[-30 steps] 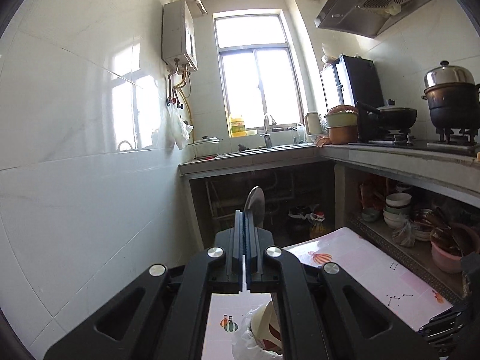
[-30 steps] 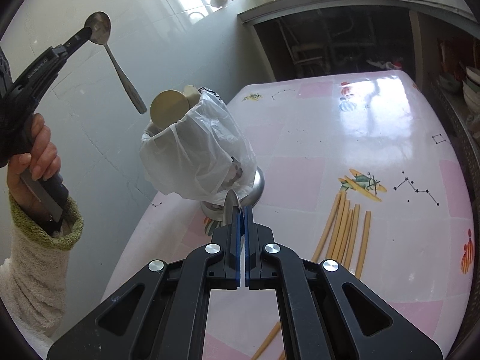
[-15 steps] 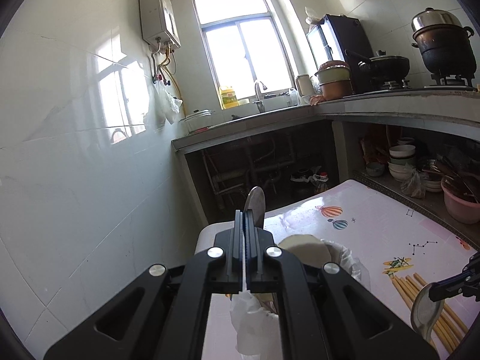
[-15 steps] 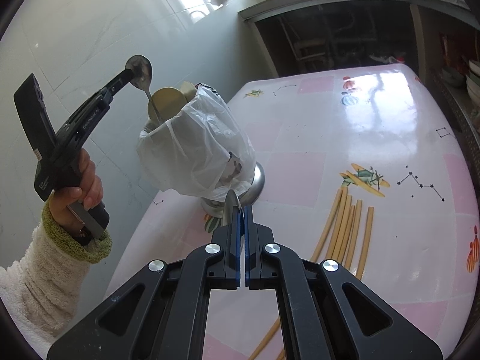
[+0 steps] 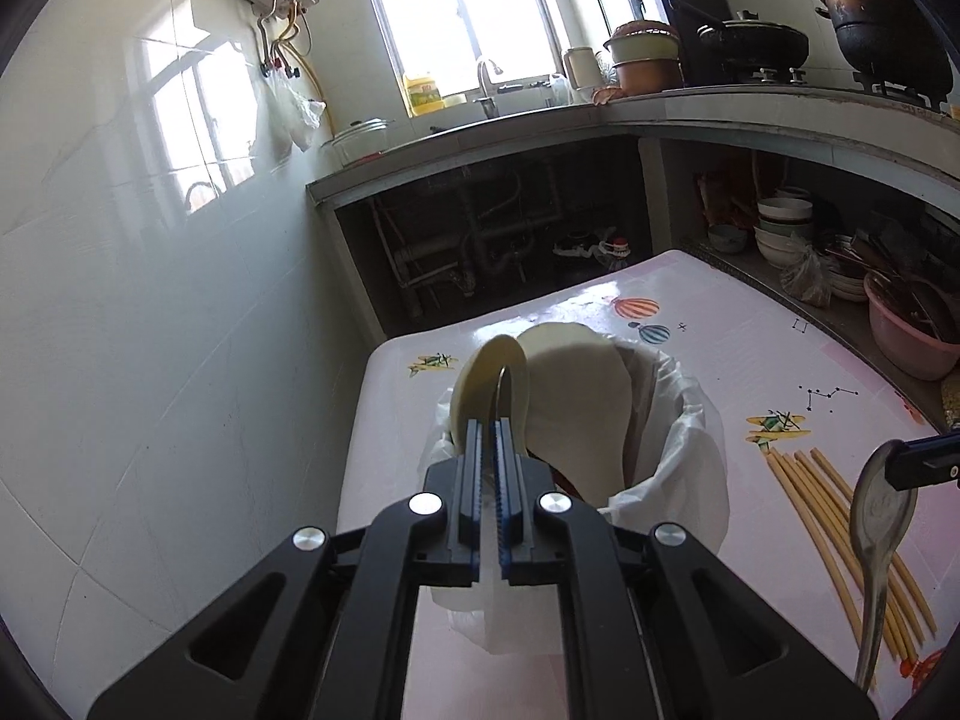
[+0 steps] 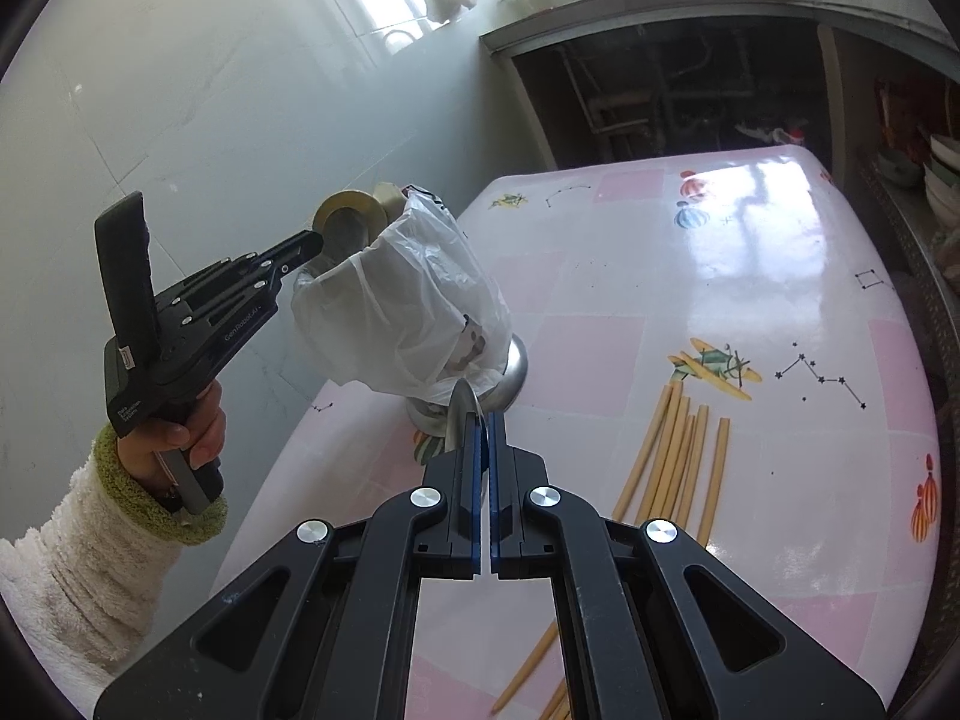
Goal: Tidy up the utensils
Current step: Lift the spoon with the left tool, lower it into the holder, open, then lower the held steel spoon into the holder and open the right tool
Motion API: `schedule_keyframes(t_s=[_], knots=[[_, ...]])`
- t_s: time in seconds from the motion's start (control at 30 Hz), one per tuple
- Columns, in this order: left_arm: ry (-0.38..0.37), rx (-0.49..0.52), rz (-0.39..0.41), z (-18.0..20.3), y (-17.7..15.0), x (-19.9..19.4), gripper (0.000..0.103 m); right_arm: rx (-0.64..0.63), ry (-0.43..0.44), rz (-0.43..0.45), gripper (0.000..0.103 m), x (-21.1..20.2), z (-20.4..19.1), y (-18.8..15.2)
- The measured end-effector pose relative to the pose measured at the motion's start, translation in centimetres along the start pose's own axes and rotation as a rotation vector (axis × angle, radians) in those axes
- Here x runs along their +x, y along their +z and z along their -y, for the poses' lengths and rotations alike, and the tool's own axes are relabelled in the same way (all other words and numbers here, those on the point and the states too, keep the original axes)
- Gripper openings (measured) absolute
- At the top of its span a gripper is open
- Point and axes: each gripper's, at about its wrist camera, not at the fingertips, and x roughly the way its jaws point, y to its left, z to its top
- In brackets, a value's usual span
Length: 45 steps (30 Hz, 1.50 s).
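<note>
A utensil holder lined with a white plastic bag (image 6: 414,306) stands on the pink table (image 6: 750,276), with two cream spatulas (image 5: 570,402) in it. My left gripper (image 5: 495,426) is shut on a metal spoon (image 6: 347,231), held over the holder's rim; in the right wrist view the left gripper (image 6: 315,240) reaches in from the left. My right gripper (image 6: 483,420) is shut on a second metal spoon (image 5: 879,516), held above the table in front of the holder. Several yellow chopsticks (image 6: 678,450) lie on the table to the right.
A white tiled wall (image 5: 150,330) runs along the table's left side. A counter (image 5: 660,108) with sink, pots and stove stands beyond. Shelves with bowls (image 5: 780,228) and a pink basin (image 5: 906,336) lie at the right.
My left gripper has come down from high beside the wall, tilting forward, and brought its spoon to the holder's mouth. My right gripper has stayed nearly still with its spoon.
</note>
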Motion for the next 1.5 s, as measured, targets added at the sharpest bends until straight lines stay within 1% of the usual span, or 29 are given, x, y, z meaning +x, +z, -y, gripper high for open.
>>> schedule_keyframes(t_s=[0.03, 0.1, 0.13, 0.2, 0.23, 0.3, 0.4, 0.53, 0.67, 0.73, 0.87, 1.0, 1.1, 1.27, 1.4, 1.5], knots=[[-0.016, -0.020, -0.015, -0.3, 0.0, -0.1, 0.011, -0.002, -0.004, 0.005, 0.000, -0.3, -0.1, 0.2], [-0.044, -0.063, -0.030, -1.1, 0.0, -0.5, 0.029, -0.009, -0.008, 0.020, 0.000, -0.9, -0.4, 0.7], [-0.055, -0.087, -0.025, -1.5, -0.1, -0.8, 0.032, -0.018, -0.012, 0.033, 0.000, -1.3, -0.7, 1.0], [-0.081, -0.138, -0.007, -2.4, -0.2, -1.8, 0.043, -0.036, -0.017, 0.067, 0.000, -2.3, -1.3, 2.0], [-0.090, -0.163, 0.002, -2.9, -0.3, -2.4, 0.046, -0.047, -0.018, 0.089, 0.000, -3.0, -1.7, 2.7], [-0.093, -0.211, 0.019, -3.8, -0.7, -3.6, 0.056, -0.072, -0.024, 0.142, 0.000, -4.3, -2.5, 4.3], [-0.088, -0.273, 0.038, -4.8, -1.4, -5.3, 0.064, -0.110, -0.024, 0.236, 0.000, -6.5, -4.0, 7.3], [-0.046, -0.325, 0.065, -5.9, -3.0, -7.4, 0.072, -0.167, -0.044, 0.361, 0.000, -8.4, -6.4, 11.1], [-0.011, -0.345, 0.083, -6.4, -4.4, -8.8, 0.078, -0.209, -0.066, 0.432, 0.000, -7.8, -8.4, 14.0], [-0.005, -0.354, 0.086, -6.8, -5.0, -9.1, 0.080, -0.249, -0.101, 0.449, 0.000, -6.6, -9.4, 14.9], [-0.001, -0.366, 0.074, -7.1, -6.0, -9.0, 0.081, -0.344, -0.165, 0.432, 0.000, -2.7, -11.1, 15.3], [-0.013, -0.384, 0.059, -7.3, -7.0, -8.8, 0.082, -0.440, -0.228, 0.399, 0.000, 0.7, -12.3, 13.8], [-0.018, -0.393, 0.056, -7.3, -7.3, -8.6, 0.082, -0.479, -0.240, 0.348, 0.000, 3.0, -12.4, 12.8], [-0.028, -0.401, 0.049, -7.3, -7.6, -8.2, 0.083, -0.523, -0.249, 0.266, 0.000, 5.6, -12.8, 11.3], [-0.032, -0.407, 0.048, -7.3, -7.7, -8.0, 0.083, -0.527, -0.223, 0.195, 0.001, 7.0, -12.7, 10.5], [-0.035, -0.414, 0.049, -7.3, -7.7, -8.0, 0.083, -0.528, -0.212, 0.158, 0.002, 7.6, -12.7, 9.9]])
